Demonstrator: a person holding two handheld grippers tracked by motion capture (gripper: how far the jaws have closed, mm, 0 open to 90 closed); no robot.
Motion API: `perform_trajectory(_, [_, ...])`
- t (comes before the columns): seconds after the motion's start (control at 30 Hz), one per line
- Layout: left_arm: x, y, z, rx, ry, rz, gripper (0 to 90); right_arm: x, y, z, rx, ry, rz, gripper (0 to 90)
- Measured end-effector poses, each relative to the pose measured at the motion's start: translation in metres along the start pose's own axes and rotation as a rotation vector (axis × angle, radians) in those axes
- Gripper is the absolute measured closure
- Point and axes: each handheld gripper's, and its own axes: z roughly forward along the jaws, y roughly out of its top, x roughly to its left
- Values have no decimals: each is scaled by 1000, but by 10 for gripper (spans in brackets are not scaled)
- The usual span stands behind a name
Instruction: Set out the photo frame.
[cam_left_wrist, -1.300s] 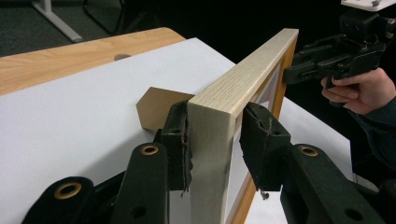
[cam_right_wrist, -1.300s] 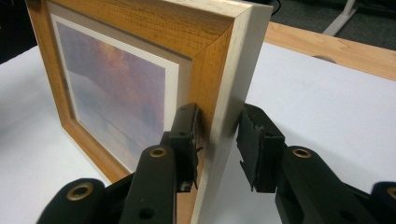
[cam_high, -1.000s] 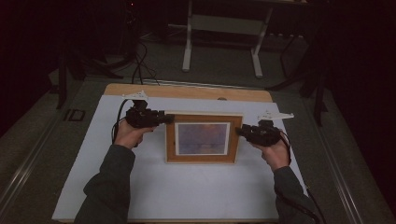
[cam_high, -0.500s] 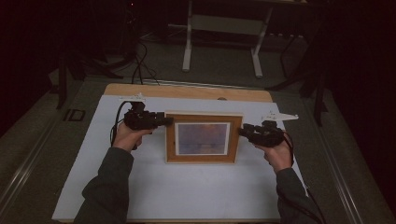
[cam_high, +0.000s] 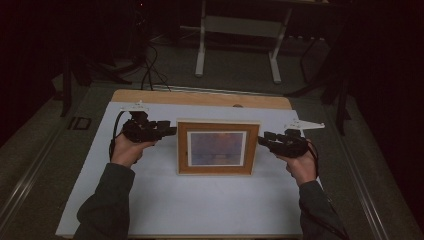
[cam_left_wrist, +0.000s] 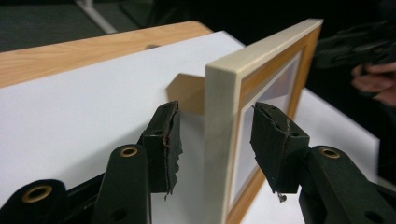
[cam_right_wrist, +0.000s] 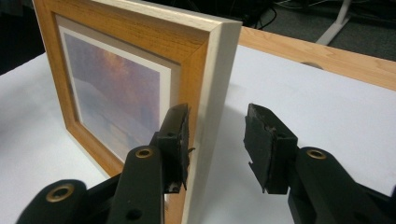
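Grippers are bracketing a standing picture frame (cam_high: 218, 148) from both sides on a white sheet (cam_high: 165, 200) covering a wooden table (cam_high: 200, 97), in what looks like the approach stage of a two-handed pickup. At left, the left gripper (cam_high: 167, 131) is sitting with its jaws spread wide around the frame's pale side edge, one jaw behind it and one in front, neither pressing on the wood. The frame is standing upright near the middle of the sheet, propped by a brown easel back (cam_left_wrist: 187, 92), and is showing a cream outer edge, a honey-coloured face, a white mat and a hazy purple-and-orange print. At right, the right gripper (cam_high: 264, 140) is straddling the opposite edge, its jaws likewise parted, the front one lying close against the face. The next move is probably calling for both pairs to close evenly and squarely.
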Motion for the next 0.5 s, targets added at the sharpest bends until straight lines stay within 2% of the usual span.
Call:
perform_trajectory(0.23, [-15, -12, -10, 22, 109, 71, 515, -3, -4, -5, -1, -14, 8, 593])
perform_trajectory(0.37, [-23, -18, -11, 53, 164, 113, 511, -3, -8, -6, 11, -30, 7, 589])
perform_trajectory(0.5, [-31, -26, -13, 62, 214, 147, 504, -5, -13, -6, 21, -50, 12, 587])
